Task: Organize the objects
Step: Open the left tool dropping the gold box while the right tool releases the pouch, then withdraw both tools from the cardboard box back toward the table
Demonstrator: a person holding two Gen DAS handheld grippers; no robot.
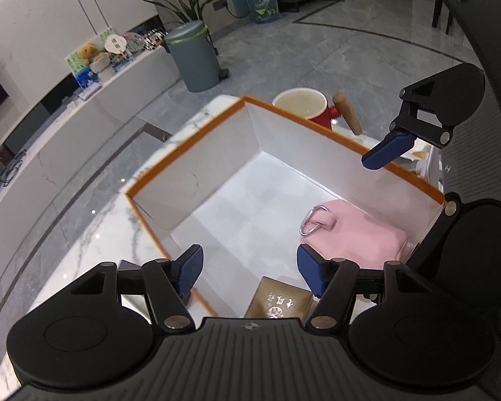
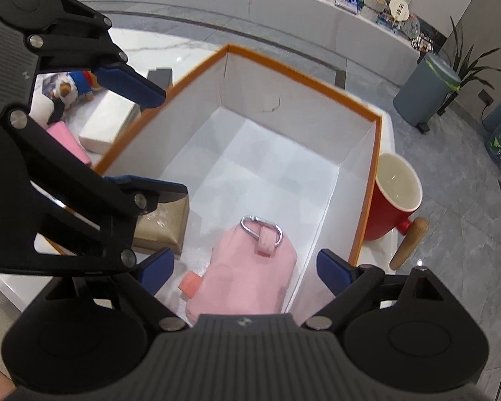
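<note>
An orange-rimmed white box [image 1: 317, 123] [image 2: 304, 77] stands on the marble table. Inside lie a pink pouch [image 1: 357, 230] [image 2: 250, 280] with a silver carabiner [image 2: 260, 230] and a gold-brown packet [image 1: 280, 300] [image 2: 163, 227]. My left gripper [image 1: 250, 270] is open and empty above the box's near end, over the packet. My right gripper [image 2: 247, 267] is open and empty above the pink pouch. Each gripper shows in the other's view: the right one at the right [image 1: 414, 140], the left one at the left [image 2: 143, 140].
A red mug [image 1: 304, 107] [image 2: 394, 197] with a wooden handle [image 2: 410, 244] stands just outside the box. Left of the box in the right wrist view lie a white box [image 2: 107, 123], a pink item [image 2: 68, 142] and a plush toy [image 2: 73, 88]. A grey bin [image 1: 193, 56] stands on the floor.
</note>
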